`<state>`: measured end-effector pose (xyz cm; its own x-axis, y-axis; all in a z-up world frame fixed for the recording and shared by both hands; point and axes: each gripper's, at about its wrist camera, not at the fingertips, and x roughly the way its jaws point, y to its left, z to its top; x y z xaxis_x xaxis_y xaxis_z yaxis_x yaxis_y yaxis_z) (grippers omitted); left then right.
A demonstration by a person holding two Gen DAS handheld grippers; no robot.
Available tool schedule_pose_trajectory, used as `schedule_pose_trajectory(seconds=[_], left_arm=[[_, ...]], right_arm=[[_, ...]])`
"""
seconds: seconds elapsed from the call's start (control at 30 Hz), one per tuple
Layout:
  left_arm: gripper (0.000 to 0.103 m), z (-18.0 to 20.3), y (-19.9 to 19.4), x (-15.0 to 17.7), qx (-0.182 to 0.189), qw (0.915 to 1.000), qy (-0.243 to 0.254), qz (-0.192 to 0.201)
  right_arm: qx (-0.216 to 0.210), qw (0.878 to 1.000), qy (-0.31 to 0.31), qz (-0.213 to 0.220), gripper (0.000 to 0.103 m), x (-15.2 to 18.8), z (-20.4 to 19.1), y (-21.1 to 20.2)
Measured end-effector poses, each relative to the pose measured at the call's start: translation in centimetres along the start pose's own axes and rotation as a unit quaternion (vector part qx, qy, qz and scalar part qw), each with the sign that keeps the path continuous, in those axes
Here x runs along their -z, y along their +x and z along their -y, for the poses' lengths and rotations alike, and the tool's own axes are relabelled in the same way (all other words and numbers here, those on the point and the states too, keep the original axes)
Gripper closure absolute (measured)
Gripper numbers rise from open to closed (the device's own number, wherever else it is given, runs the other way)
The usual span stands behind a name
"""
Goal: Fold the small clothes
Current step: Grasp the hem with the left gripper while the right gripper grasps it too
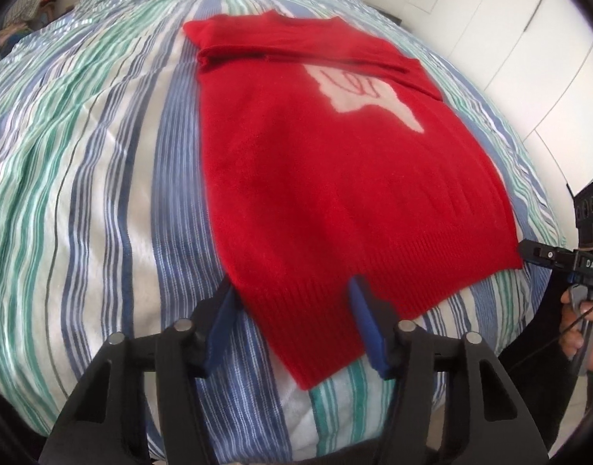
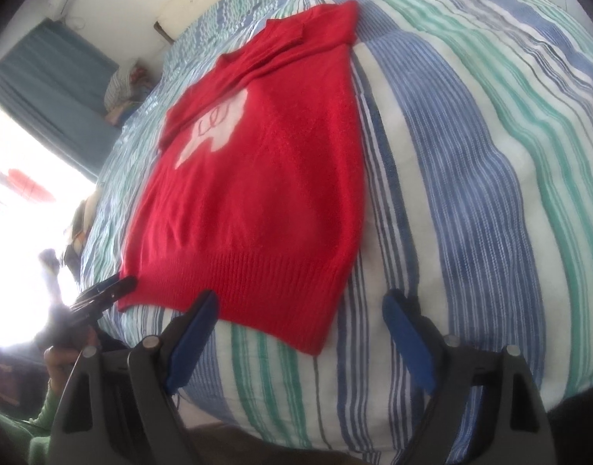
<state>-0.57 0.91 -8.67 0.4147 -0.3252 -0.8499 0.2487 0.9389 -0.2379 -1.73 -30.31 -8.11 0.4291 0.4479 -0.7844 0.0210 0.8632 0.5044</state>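
- Sweater (image 1: 323, 178): we count one, red knit, lying flat on the striped bedspread (image 1: 83, 162) and filling the middle of both wrist views.
- On its chest we see one pale motif (image 1: 368, 97), shaped like a hand with red lines drawn in it.
- Both sleeves are folded in across the upper part, forming a band (image 1: 296, 52) near the top of the left wrist view.
- The ribbed hem (image 2: 269, 283) faces the cameras, towards the lower middle of each frame.
- Left gripper (image 1: 292, 290): its jaws stand apart with the hem's left corner between the two blue pads (image 1: 368, 329); we see no pinch on the cloth, so it is released.
- In the right wrist view the same tool shows as dark tips (image 2: 110, 288) at the hem's other corner, lower left of the frame, held by a hand (image 2: 64, 356) with a green sleeve below it.
- Right gripper (image 2: 300, 302): its two blue pads (image 2: 407, 339) are spread wide astride the hem's right corner, not clamped, so it too is released.
- In the left wrist view it appears at the right edge (image 1: 544, 255), its tip touching the hem's corner, with a hand (image 1: 583, 329) on its grip.
- Beyond the bed we count one blue curtain (image 2: 52, 81) at upper left of the right wrist view, one small pile of laundry (image 2: 126, 85) at the far edge, and white cabinet doors (image 1: 502, 38) at upper right of the left wrist view.
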Motion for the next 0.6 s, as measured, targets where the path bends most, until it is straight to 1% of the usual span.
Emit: schedule_pose_trajectory(seconds=[0.03, 0.07, 0.1, 0.13, 0.17, 0.2, 0.23, 0.3, 0.4, 0.47, 0.53, 0.6], left_arm=[[0.054, 0.0, -0.1, 0.1, 0.001, 1.0, -0.003, -0.003], [0.061, -0.1, -0.1, 0.2, 0.002, 1.0, -0.007, -0.006], [0.076, -0.3, -0.2, 0.3, 0.006, 0.9999, -0.012, -0.009], [0.087, -0.6, -0.2, 0.4, 0.016, 0.9996, -0.021, -0.013], [0.097, -1.1, -0.1, 0.3, 0.036, 0.9985, -0.037, -0.019], [0.097, -1.6, -0.2, 0.2, 0.049, 0.9969, -0.057, -0.022], [0.098, -2.1, -0.4, 0.0, 0.061, 0.9954, -0.071, -0.023], [0.098, -2.9, -1.4, -0.8, 0.082, 0.9925, -0.09, -0.012], [0.098, -4.1, -2.9, -3.3, 0.113, 0.987, -0.113, 0.011], [0.098, -5.1, -3.2, -6.3, 0.129, 0.9829, -0.128, 0.027], [0.098, -6.1, -3.0, -10.1, 0.136, 0.9802, -0.135, 0.05], [0.098, -6.9, -2.1, -14.4, 0.125, 0.9805, -0.133, 0.072]], right_arm=[[-0.008, 1.0, 0.002, -0.006, 0.029, 0.1, -0.1, 0.4], [-0.016, 1.0, 0.002, -0.012, 0.038, 0.1, -0.1, 0.7], [-0.022, 1.0, 0.0, -0.018, 0.056, 0.3, -0.2, 0.9], [-0.022, 1.0, -0.002, -0.022, 0.069, 0.3, -0.4, 1.1], [-0.015, 1.0, -0.003, -0.025, 0.093, 0.4, -0.4, 1.3], [-0.011, 1.0, 0.0, -0.025, 0.097, 0.3, -0.4, 1.3], [-0.013, 1.0, 0.007, -0.018, 0.097, 0.3, -0.2, 1.1], [-0.019, 1.0, 0.012, 0.001, 0.097, -0.2, -0.4, 0.2], [-0.028, 0.999, 0.003, 0.039, 0.097, -2.0, -1.1, -2.0], [-0.034, 0.997, -0.007, 0.067, 0.098, -4.4, -1.7, -3.2], [-0.045, 0.995, -0.007, 0.094, 0.098, -7.8, -2.0, -3.8], [-0.056, 0.991, -0.008, 0.118, 0.098, -11.9, -2.3, -3.7]])
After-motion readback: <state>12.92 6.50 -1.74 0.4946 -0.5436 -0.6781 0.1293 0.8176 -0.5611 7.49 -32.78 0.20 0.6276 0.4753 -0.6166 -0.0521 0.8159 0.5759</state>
